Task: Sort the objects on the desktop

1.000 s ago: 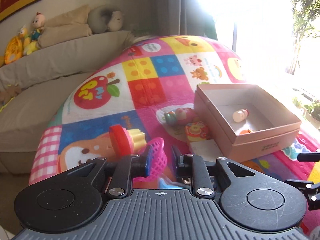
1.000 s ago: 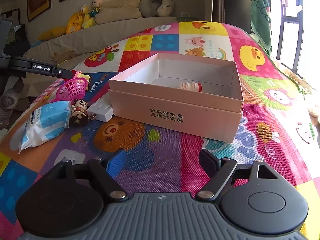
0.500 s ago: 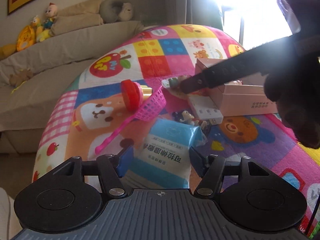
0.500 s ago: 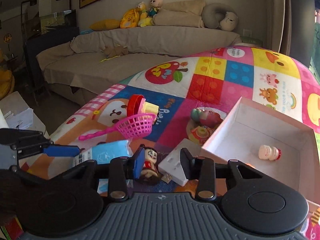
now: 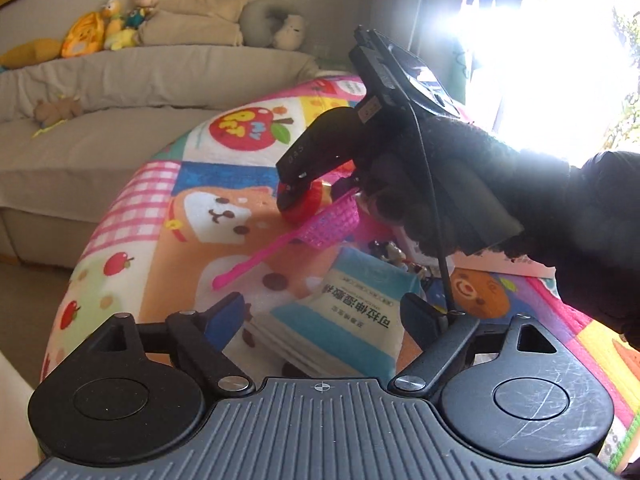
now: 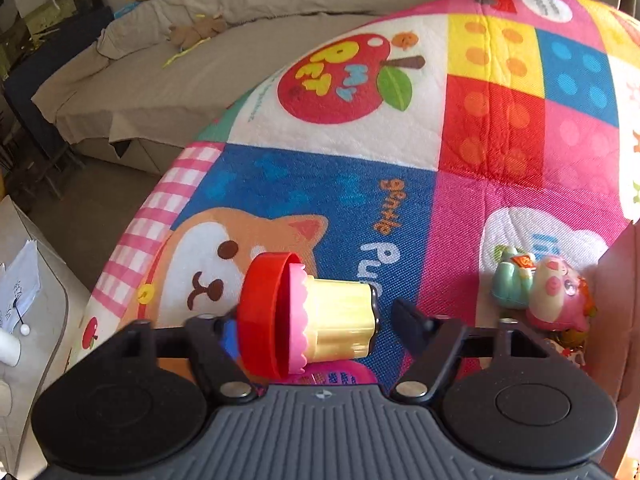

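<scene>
My right gripper [image 6: 316, 316] is open around a toy cupcake [image 6: 308, 320] with a red lid, pink frill and yellow base, lying on its side on the colourful mat; its fingers stand on either side without touching. In the left wrist view the right gripper body [image 5: 320, 156] hovers over that toy [image 5: 310, 204]. My left gripper [image 5: 324, 316] is open above a blue-and-white tissue pack [image 5: 340, 312]. A pink net scoop [image 5: 320, 228] lies beside the cupcake. A small figurine [image 5: 390, 254] lies beyond the pack.
A pink and green pig toy [image 6: 540, 288] lies on the mat right of the cupcake. The pink box's wall [image 6: 624, 280] stands at the far right. A grey sofa [image 5: 100, 92] with plush toys lies beyond the mat's edge [image 5: 104, 240].
My right gripper has moved left, away from the figurine, and down over the cupcake toy, opening wider. My left gripper stays open over the tissue pack, slightly closer.
</scene>
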`<move>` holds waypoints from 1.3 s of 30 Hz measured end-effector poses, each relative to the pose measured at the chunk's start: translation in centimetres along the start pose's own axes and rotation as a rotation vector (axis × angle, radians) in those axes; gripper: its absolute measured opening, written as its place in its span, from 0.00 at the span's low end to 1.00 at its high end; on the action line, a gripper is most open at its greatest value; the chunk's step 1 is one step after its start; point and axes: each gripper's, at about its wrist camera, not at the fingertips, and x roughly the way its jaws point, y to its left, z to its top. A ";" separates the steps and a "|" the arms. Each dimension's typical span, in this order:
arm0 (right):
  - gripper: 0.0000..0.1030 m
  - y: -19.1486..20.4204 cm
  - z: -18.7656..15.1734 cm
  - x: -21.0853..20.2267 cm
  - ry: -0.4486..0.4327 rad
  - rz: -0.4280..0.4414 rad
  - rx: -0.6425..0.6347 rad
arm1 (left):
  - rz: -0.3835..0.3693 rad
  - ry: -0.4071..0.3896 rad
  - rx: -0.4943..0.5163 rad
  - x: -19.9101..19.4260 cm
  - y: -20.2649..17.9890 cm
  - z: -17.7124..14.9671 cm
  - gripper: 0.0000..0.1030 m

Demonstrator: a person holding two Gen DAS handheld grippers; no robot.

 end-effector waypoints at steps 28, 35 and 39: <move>0.77 -11.6 -22.4 -21.9 -0.381 -0.117 0.107 | -0.216 0.190 0.340 3.7 -12.7 -3.5 0.97; 0.82 -13.2 -25.7 -20.4 -0.463 -0.172 0.091 | -0.157 0.211 0.318 4.8 -12.4 -3.4 0.97; 0.82 -13.3 -25.5 -19.0 -0.447 -0.159 0.098 | -0.153 0.212 0.307 4.9 -12.2 -3.3 0.97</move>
